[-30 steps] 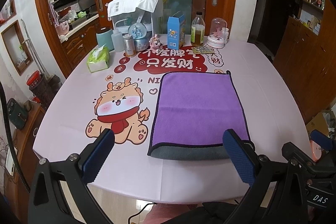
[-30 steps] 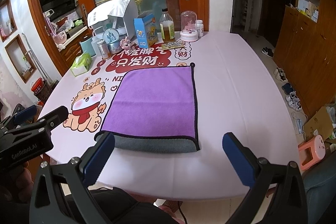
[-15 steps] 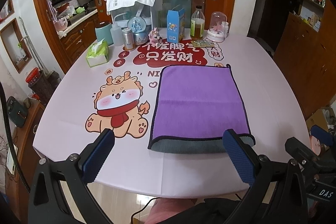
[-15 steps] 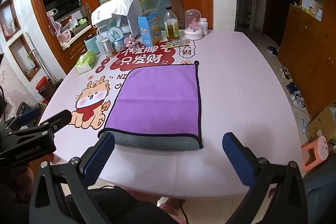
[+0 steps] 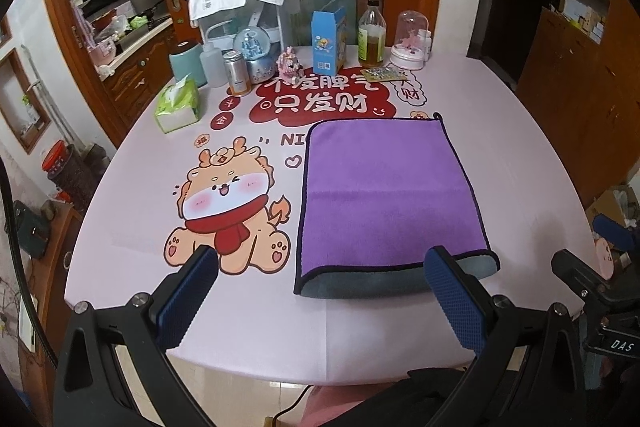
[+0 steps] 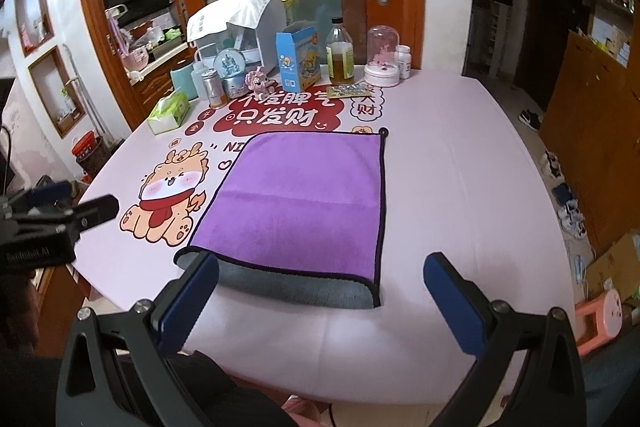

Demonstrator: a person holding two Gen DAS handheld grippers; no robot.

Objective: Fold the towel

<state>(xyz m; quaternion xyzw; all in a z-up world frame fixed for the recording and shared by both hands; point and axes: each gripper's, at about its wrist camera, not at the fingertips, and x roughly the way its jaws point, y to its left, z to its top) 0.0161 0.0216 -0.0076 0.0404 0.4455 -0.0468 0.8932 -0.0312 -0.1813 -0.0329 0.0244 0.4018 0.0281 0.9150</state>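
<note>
A purple towel with a grey underside lies folded flat on the pink table, its grey folded edge toward me; it also shows in the right wrist view. My left gripper is open and empty, held above the table's near edge, its right finger just in front of the towel's near right corner. My right gripper is open and empty, held above the near edge, its left finger over the towel's near left corner. Neither gripper touches the towel.
The pink tablecloth has a cartoon dragon print. At the far edge stand a tissue pack, a blue box, a bottle, a snow globe and several jars. A pink stool stands on the floor to the right.
Both grippers have moved a little forward and up toward the towel. The towel has not moved. Both stay open.
</note>
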